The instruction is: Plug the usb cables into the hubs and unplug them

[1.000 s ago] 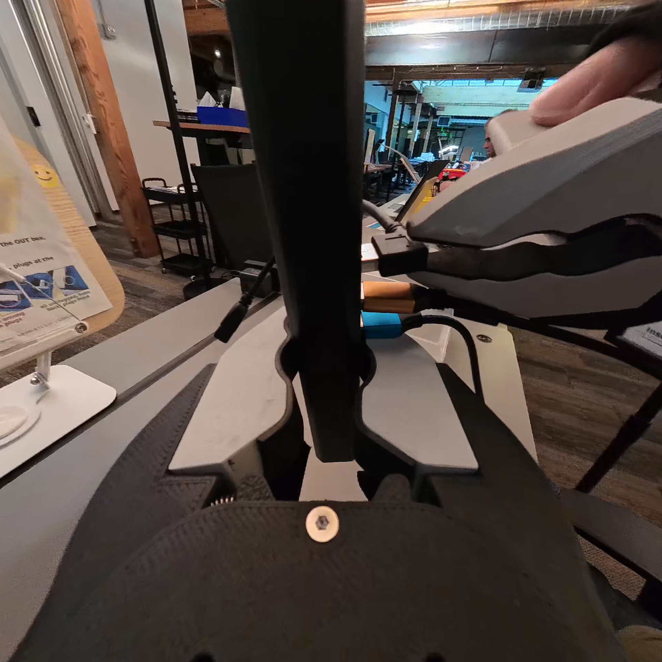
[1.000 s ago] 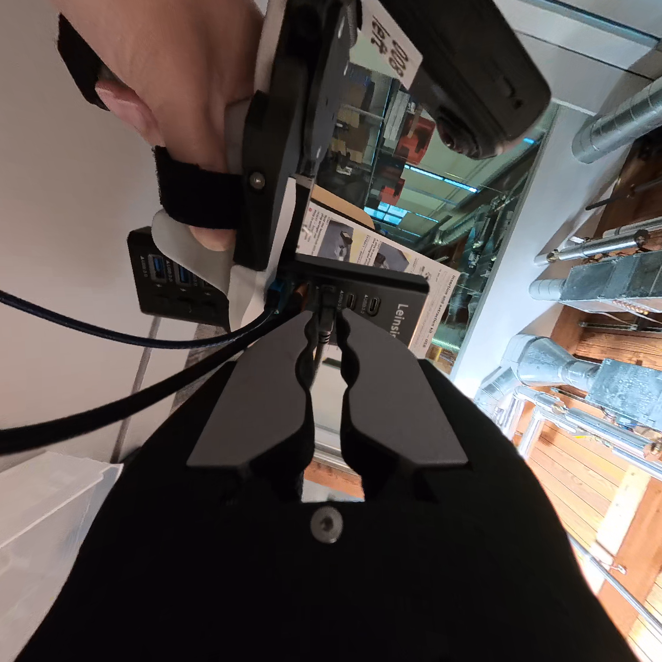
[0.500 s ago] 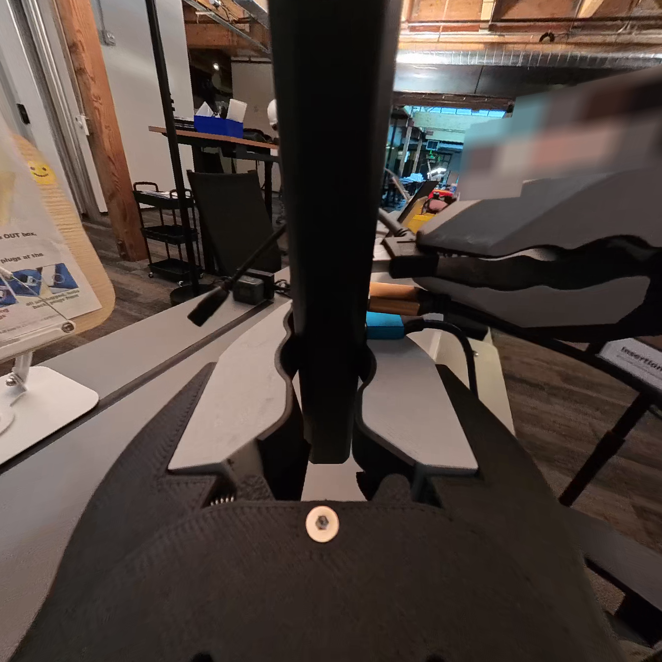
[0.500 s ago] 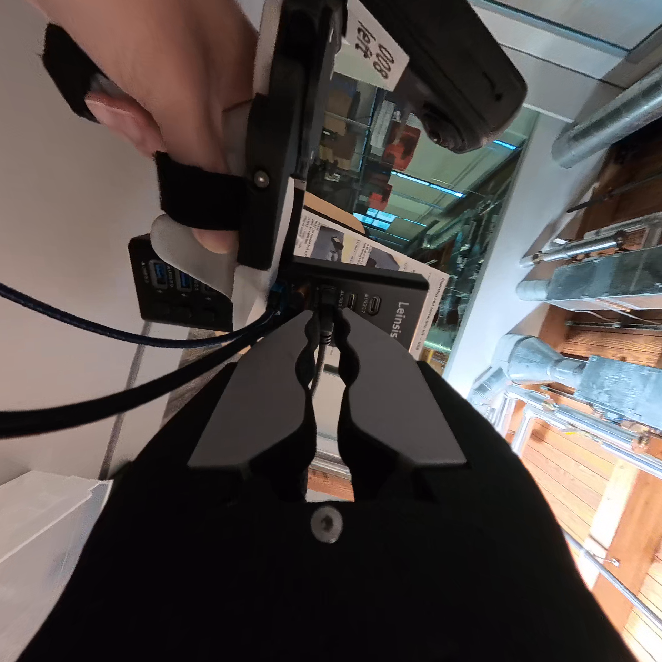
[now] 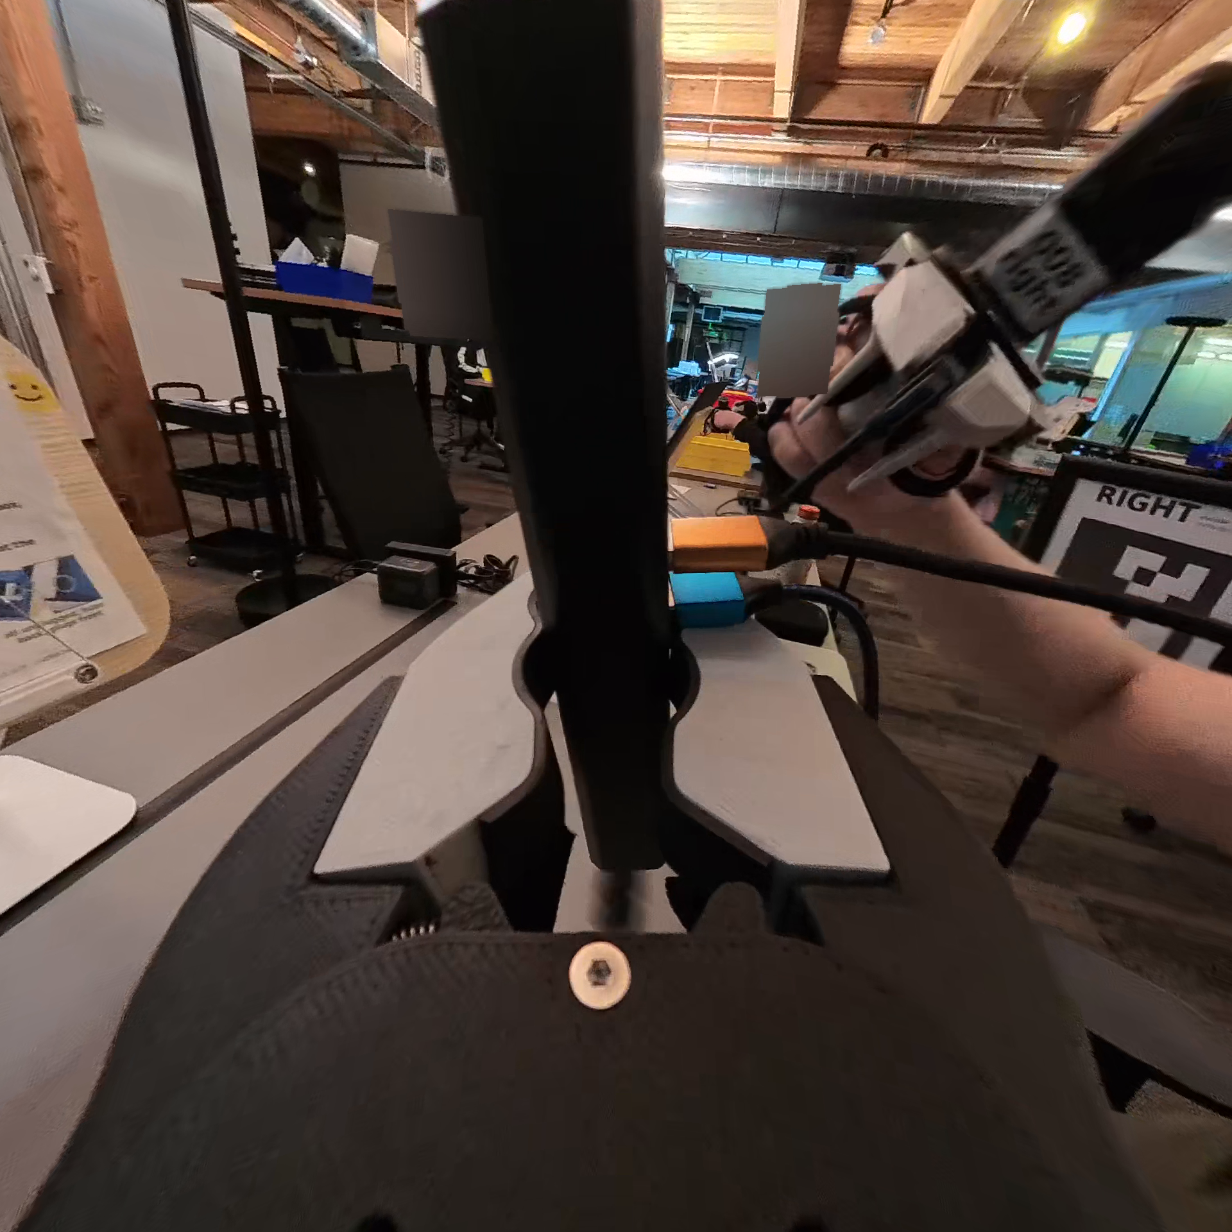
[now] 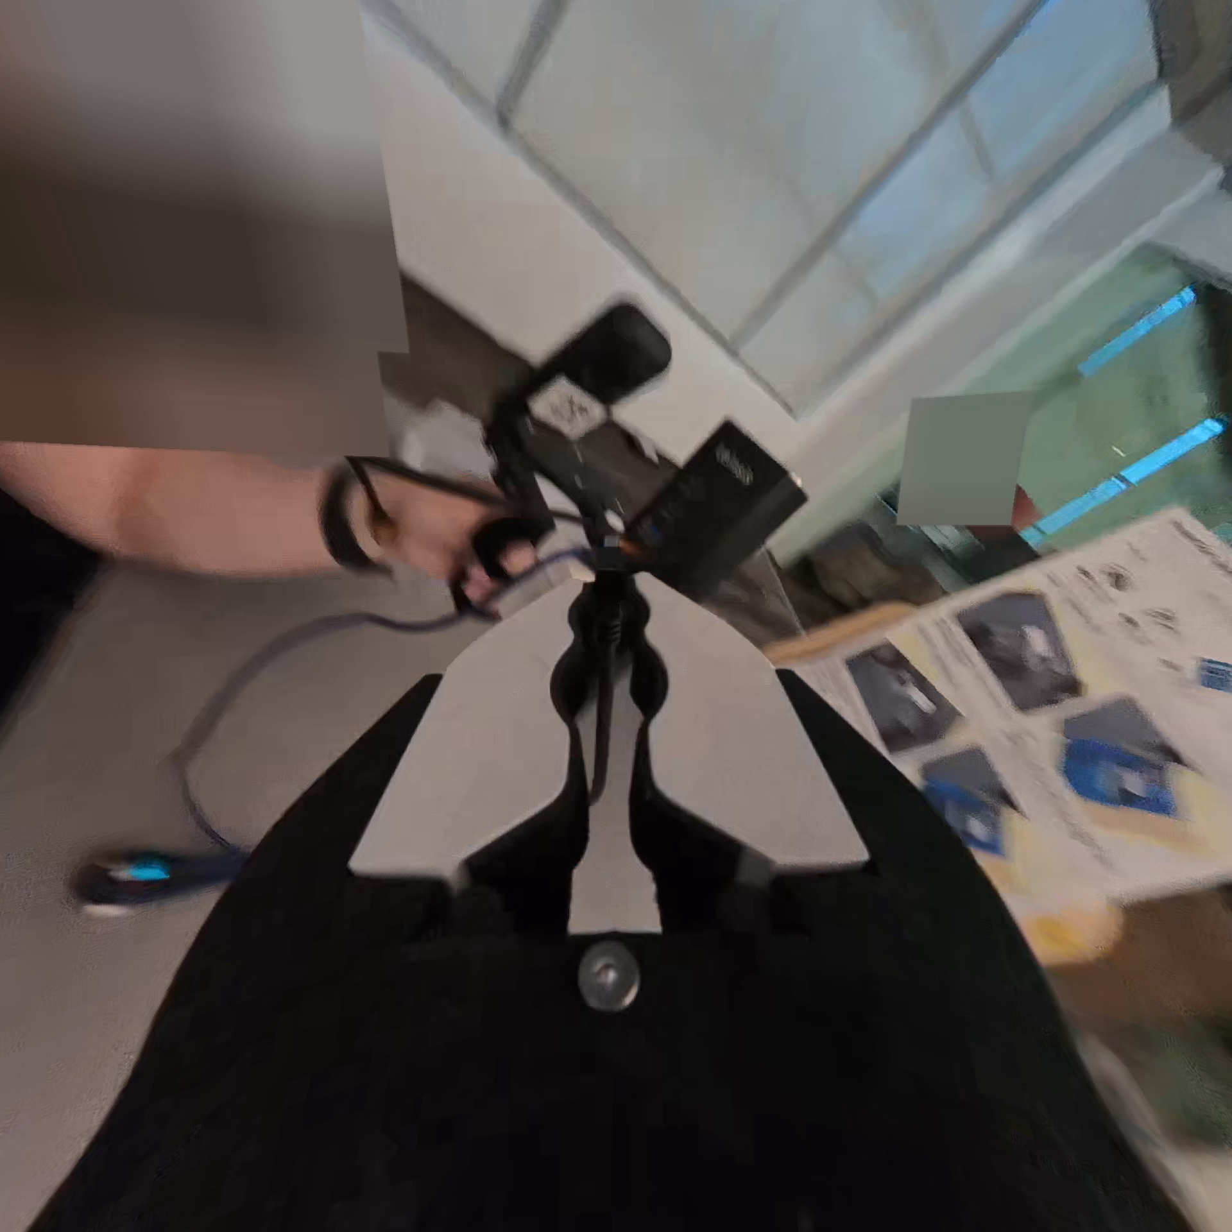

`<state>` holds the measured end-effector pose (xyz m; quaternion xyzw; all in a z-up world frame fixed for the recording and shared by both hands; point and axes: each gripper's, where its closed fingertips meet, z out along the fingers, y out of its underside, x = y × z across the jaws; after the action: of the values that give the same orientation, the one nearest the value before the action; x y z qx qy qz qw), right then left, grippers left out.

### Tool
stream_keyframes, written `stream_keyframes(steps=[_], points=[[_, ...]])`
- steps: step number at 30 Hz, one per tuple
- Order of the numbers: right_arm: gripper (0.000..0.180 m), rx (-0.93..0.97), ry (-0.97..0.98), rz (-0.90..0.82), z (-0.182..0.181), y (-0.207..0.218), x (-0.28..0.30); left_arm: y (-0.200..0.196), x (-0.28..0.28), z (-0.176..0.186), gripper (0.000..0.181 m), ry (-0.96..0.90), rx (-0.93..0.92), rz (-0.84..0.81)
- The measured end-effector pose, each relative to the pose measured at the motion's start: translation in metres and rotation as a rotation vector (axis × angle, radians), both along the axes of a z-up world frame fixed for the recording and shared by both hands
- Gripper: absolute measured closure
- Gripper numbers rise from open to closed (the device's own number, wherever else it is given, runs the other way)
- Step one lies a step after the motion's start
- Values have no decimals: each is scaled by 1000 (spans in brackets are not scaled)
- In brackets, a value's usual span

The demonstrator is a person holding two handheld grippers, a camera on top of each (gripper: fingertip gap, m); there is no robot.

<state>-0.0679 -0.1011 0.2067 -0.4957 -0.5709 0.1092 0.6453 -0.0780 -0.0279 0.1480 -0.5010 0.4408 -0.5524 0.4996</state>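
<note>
The left gripper (image 5: 603, 673) clamps a rigid black rectangular hub (image 5: 567, 400) upright above the table. The right gripper (image 6: 610, 600) pinches a thin black cable (image 6: 603, 707) behind its plug; the stiff plug body probably offers a firmer hold than the limp cord.

The tall black rectangular hub (image 5: 567, 400) runs off the left wrist view's top edge and hides its own ports, while motion blur smears the pale illustrated instruction sheet (image 6: 1040, 720) in the right wrist view.
</note>
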Motion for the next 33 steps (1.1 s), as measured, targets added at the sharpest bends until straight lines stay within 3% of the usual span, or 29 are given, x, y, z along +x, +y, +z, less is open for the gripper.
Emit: stream_keyframes(steps=[5, 10, 14, 21, 26, 30, 33], points=[[172, -57, 323, 430, 9, -46, 15, -12, 6, -2, 151, 19, 13, -32], [171, -10, 400, 699, 3, -68, 22, -5, 2, -4, 151, 99, 84, 88], [171, 119, 461, 878, 1, -82, 39, -10, -2, -1, 151, 119, 96, 76], [171, 248, 554, 882, -5, -70, 55, -8, -1, -8, 152, 160, 96, 47], [171, 248, 533, 821, -9, -63, 49, -27, 3, -12, 151, 152, -23, -170], [171, 232, 517, 809, -10, -63, 46, -33, 7, -16, 152, 158, -73, -237], [172, 187, 499, 615, -8, -36, 38, -26, 11, -23, 151, 194, -63, -178]])
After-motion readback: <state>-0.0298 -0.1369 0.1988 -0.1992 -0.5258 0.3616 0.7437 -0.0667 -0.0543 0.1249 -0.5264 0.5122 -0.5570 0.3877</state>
